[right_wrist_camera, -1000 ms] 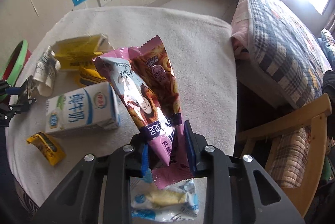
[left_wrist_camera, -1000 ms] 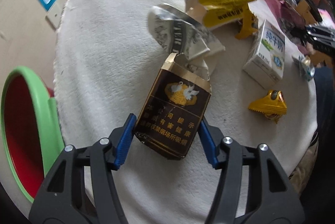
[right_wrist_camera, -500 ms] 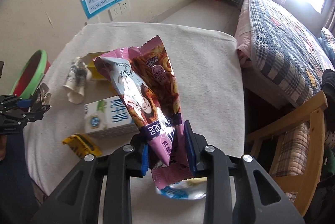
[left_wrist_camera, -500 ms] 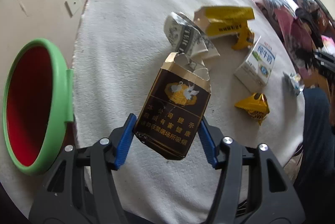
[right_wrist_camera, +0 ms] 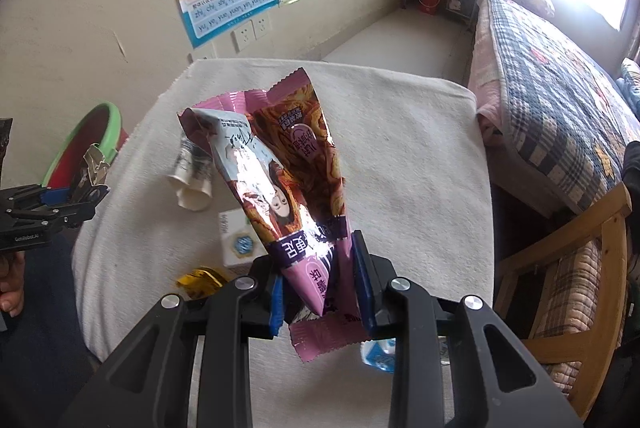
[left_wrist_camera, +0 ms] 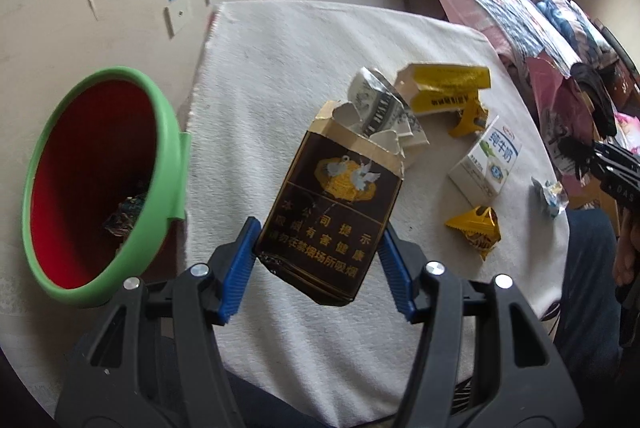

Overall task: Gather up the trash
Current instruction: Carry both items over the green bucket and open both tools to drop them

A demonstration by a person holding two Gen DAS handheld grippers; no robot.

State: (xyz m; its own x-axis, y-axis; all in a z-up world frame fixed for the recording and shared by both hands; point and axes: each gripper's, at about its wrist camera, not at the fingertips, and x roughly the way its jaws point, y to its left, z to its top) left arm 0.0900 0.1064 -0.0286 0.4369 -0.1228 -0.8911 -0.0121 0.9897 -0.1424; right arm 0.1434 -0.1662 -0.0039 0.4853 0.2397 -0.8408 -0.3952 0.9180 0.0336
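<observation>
Trash is sitting in both our grippers. Our left gripper (left_wrist_camera: 318, 270) is squeezing a dark cigarette pack (left_wrist_camera: 334, 210) by its sides, holding it up over the tabletop (left_wrist_camera: 280, 76). Its top is torn open. Our right gripper (right_wrist_camera: 320, 290) is pinching the bottom of a pink snack wrapper (right_wrist_camera: 280, 180), which is standing up tall above the tabletop. More trash is lying on the white cloth: a crumpled silver wrapper (left_wrist_camera: 376, 104), a yellow box (left_wrist_camera: 444, 86), a white milk carton (left_wrist_camera: 486, 162) and a gold wrapper (left_wrist_camera: 476, 228). A small blue and white packet (left_wrist_camera: 552, 194) is lying near the edge. A green and red bin (left_wrist_camera: 100, 180) is sitting just beside the tabletop with some trash inside.
</observation>
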